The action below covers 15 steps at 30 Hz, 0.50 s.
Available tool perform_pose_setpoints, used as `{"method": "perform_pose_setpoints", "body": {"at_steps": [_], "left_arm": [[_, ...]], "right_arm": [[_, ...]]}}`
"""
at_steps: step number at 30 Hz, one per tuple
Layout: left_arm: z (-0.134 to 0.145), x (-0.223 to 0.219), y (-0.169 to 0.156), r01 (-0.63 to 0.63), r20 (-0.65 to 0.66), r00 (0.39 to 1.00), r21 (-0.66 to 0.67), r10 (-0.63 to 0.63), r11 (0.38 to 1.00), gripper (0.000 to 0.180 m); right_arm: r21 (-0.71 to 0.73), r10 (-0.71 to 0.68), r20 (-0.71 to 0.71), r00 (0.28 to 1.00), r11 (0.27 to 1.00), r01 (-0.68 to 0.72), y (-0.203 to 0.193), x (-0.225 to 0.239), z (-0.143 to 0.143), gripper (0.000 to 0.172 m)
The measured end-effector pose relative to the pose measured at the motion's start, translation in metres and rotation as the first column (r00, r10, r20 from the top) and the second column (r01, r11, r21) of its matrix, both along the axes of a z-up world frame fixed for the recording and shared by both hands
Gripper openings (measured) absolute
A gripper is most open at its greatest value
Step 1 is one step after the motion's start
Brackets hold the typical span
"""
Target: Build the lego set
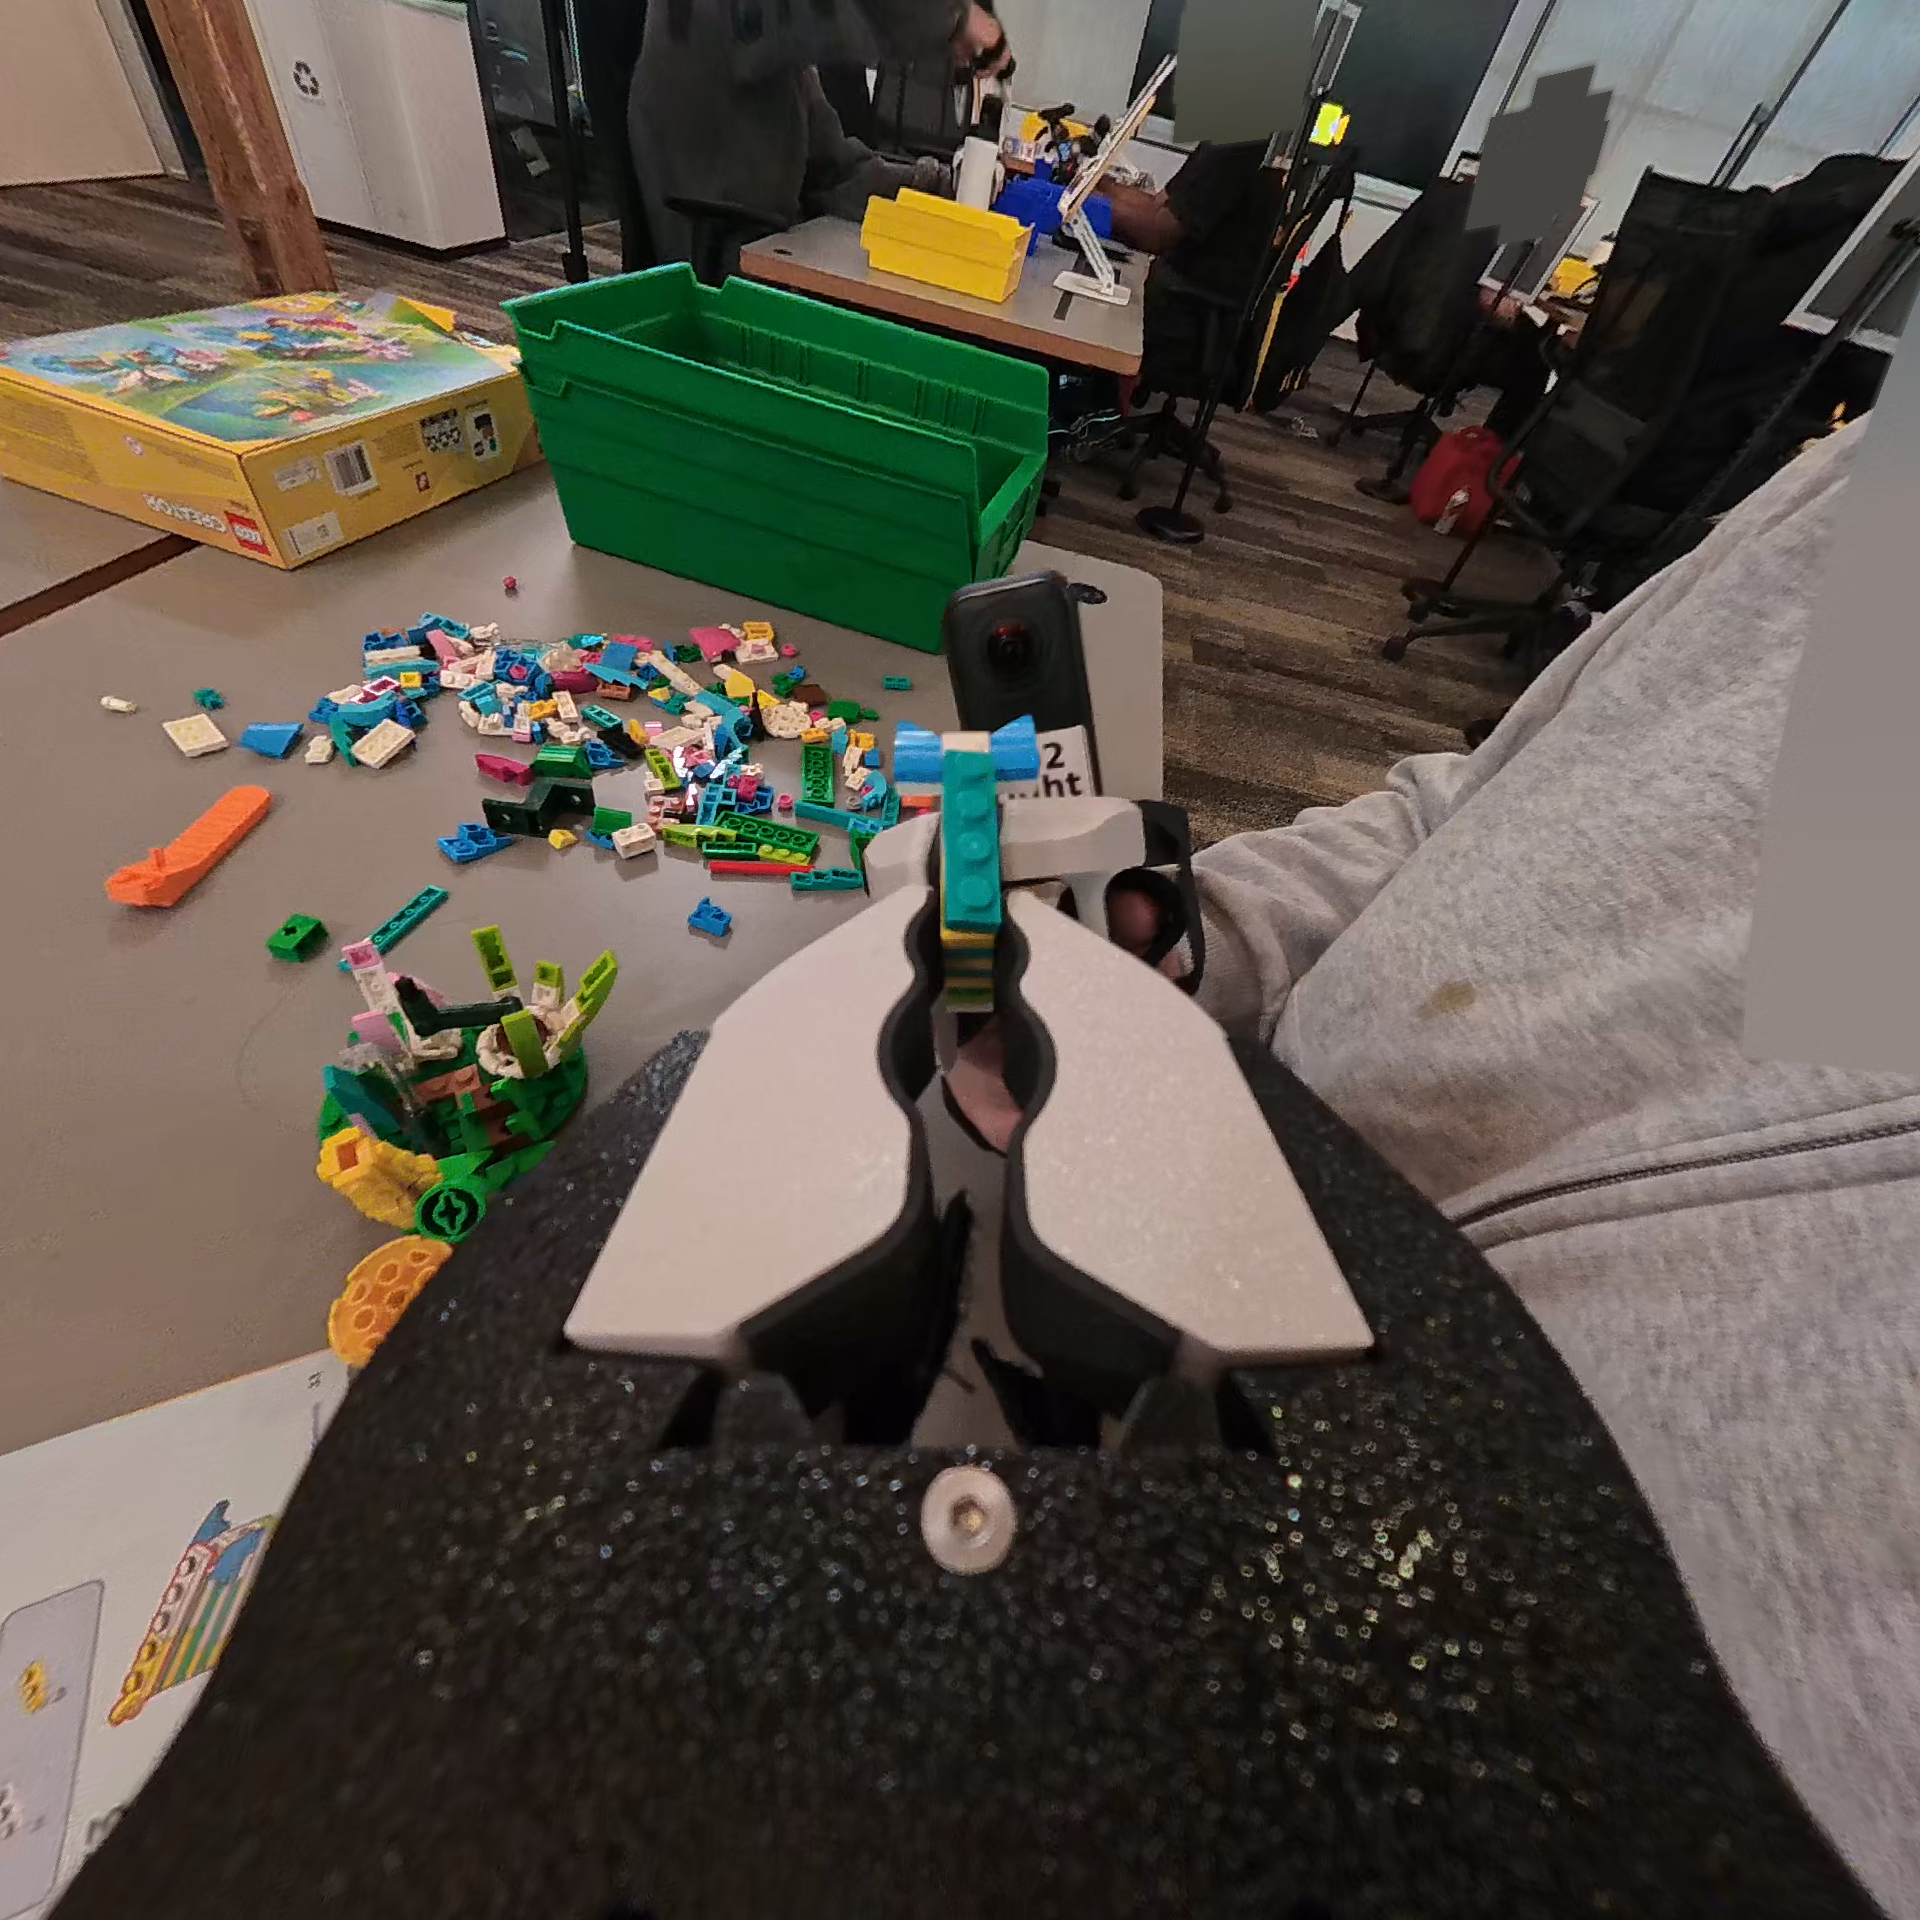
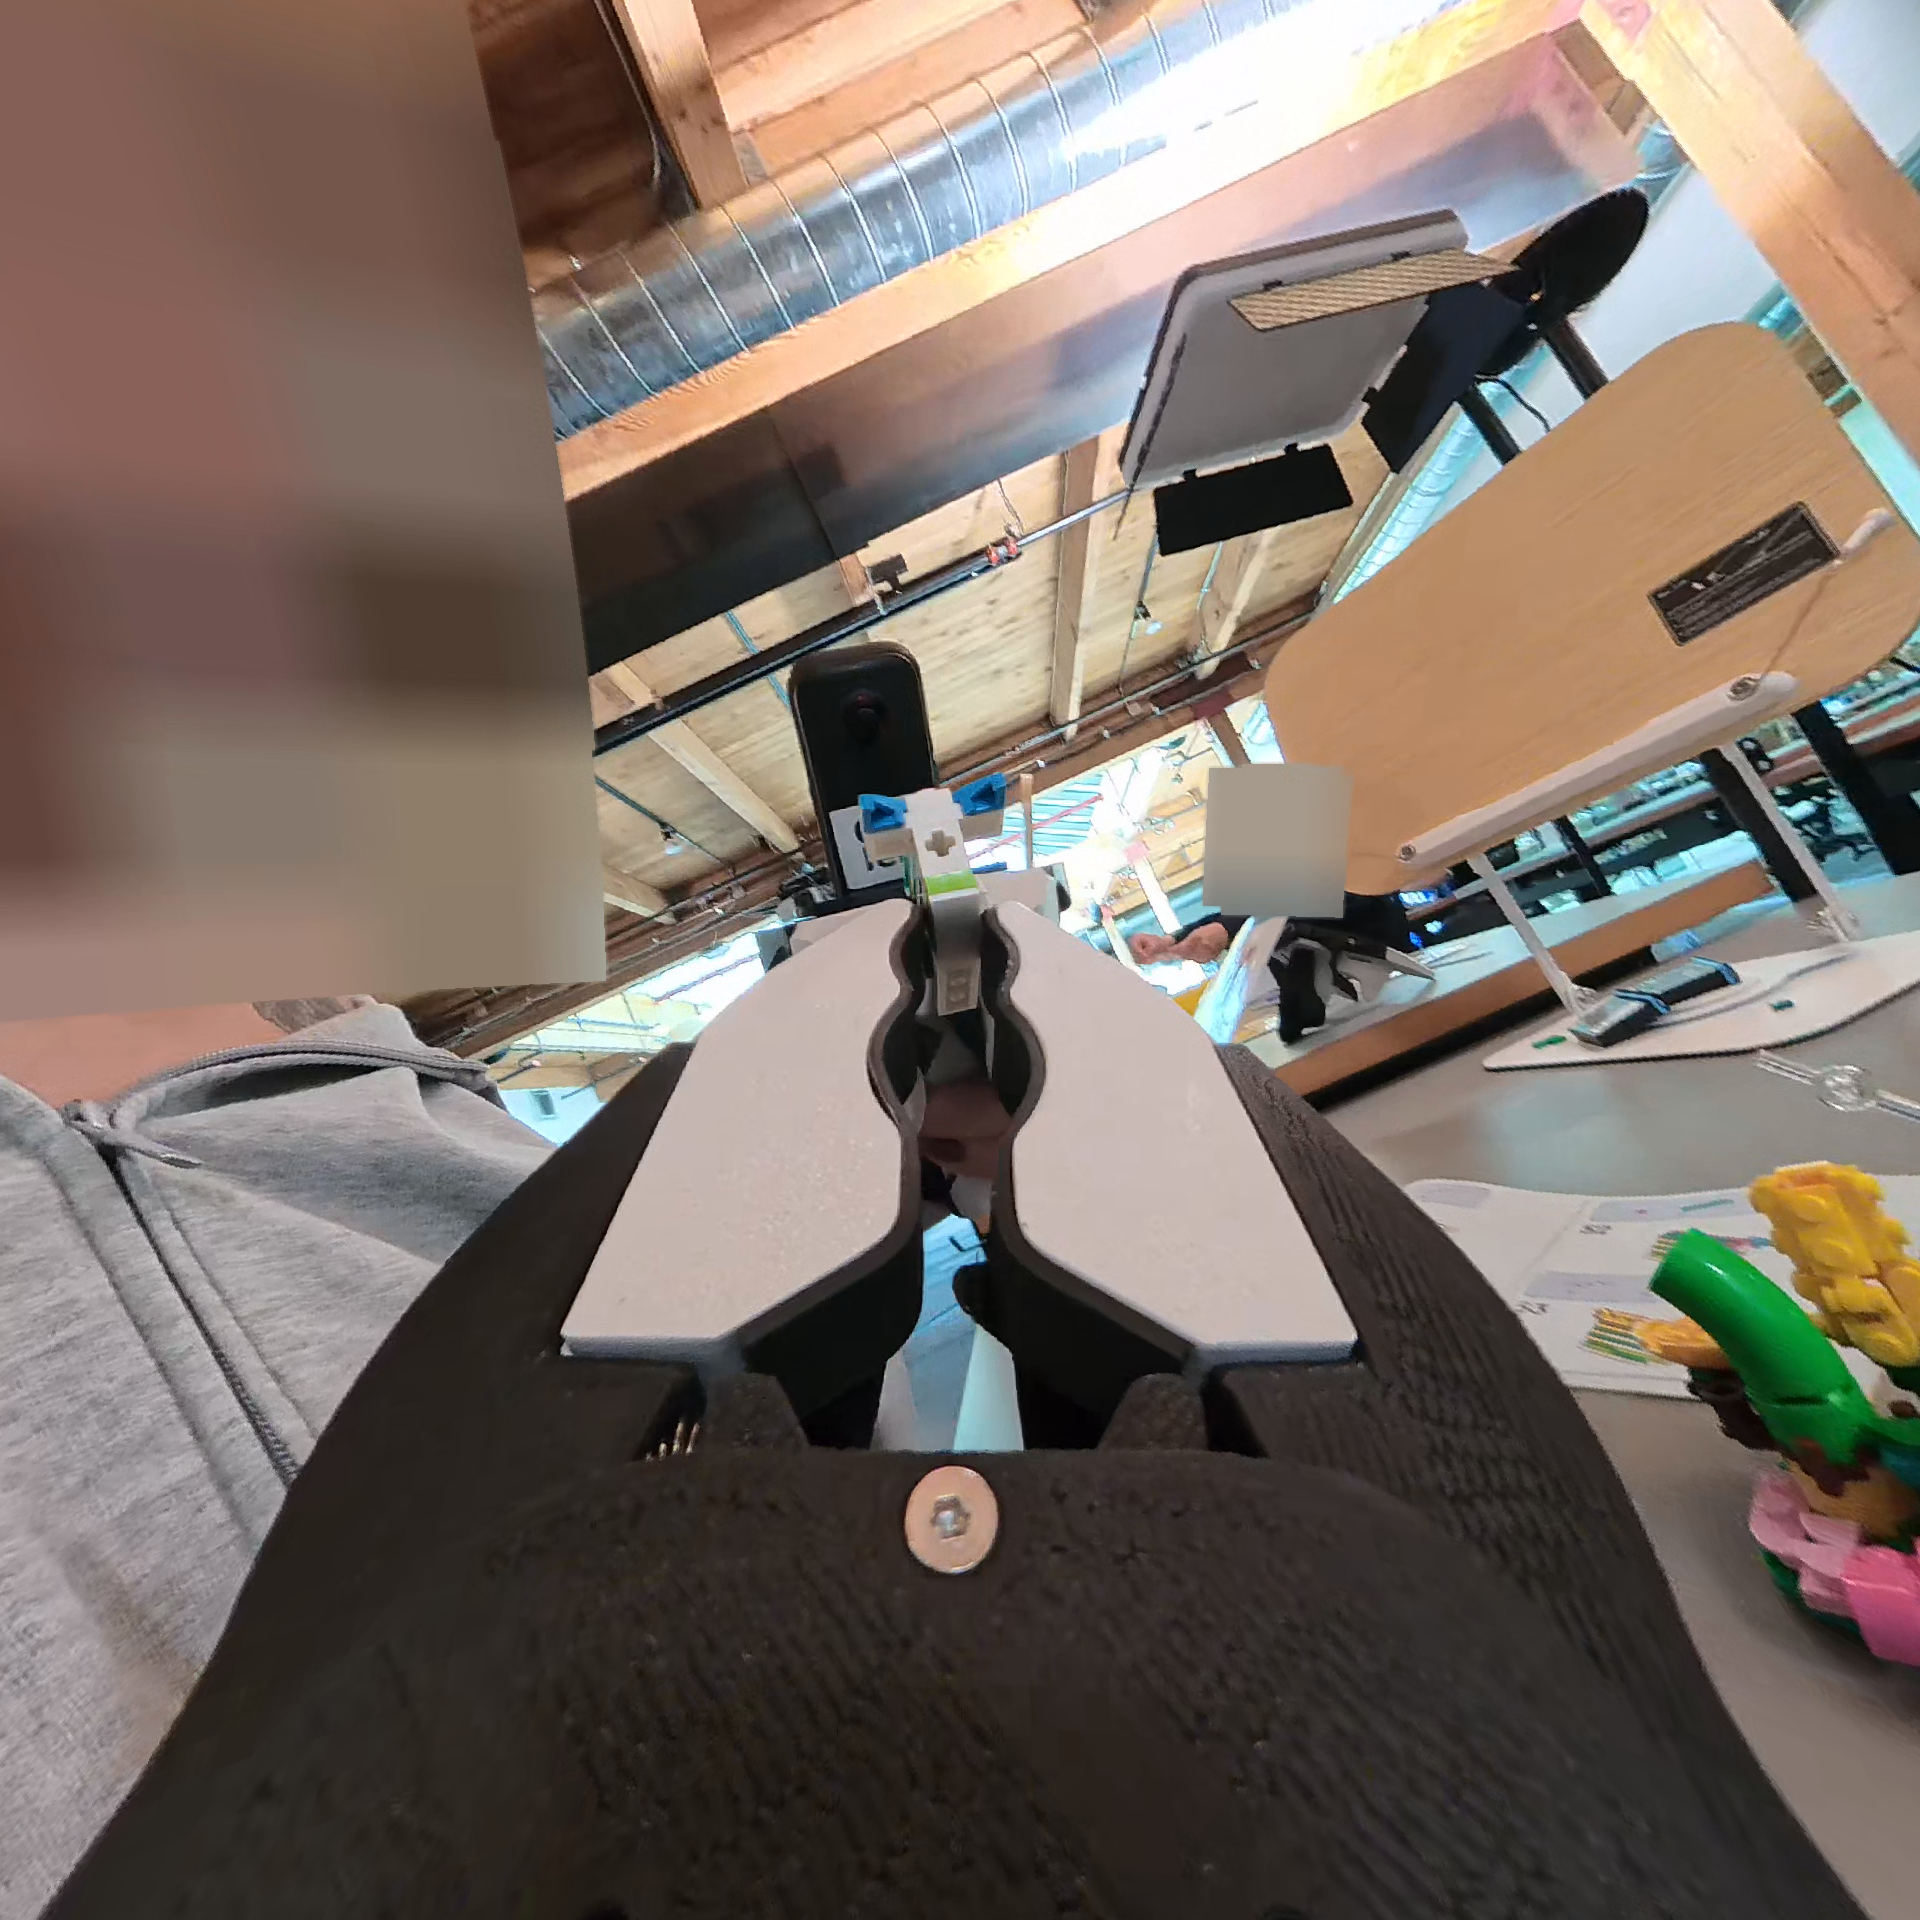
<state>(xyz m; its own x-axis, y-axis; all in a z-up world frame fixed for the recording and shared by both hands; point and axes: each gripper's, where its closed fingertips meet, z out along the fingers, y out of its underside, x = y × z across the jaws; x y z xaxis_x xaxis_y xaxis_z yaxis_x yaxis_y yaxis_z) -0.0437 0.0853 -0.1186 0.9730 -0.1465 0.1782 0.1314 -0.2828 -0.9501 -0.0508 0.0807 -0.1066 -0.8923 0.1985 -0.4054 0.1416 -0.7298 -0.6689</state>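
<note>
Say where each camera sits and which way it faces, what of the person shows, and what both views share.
Left wrist view: sits behind the left gripper, looking down across the grey table of loose bricks; grey sleeve shows.
Right wrist view: sits behind the right gripper, tilted up toward the wooden ceiling beams; grey hooded top shows.
Shared: the small brick assembly with blue wing pieces, clamped in both jaws.

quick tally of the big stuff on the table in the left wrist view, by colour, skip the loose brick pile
green bins: 2, nested
yellow box: 1
orange brick separator: 1
green-based flower build: 1
teal-topped striped brick piece, pinched in the left claw, off the table: 1
total: 6
</note>
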Motion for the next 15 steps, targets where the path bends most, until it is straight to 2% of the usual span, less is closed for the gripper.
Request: {"method": "perform_pose_setpoints", "body": {"at_steps": [10, 15], "left_arm": [[0.014, 0.012, 0.004, 0.002, -0.057, 0.998, 0.038, 0.000, 0.999, 0.011], [0.019, 0.013, 0.003, -0.013, -0.100, 0.995, 0.063, 0.020, 0.998, 0.017]], "right_arm": [[-0.134, 0.110, -0.045, 0.993, 0.984, -0.115, 0.004, 0.011, 0.013, 0.006], [-0.151, 0.139, -0.072, 0.988, 0.977, -0.148, 0.004, 0.014, 0.019, 0.006]]}}
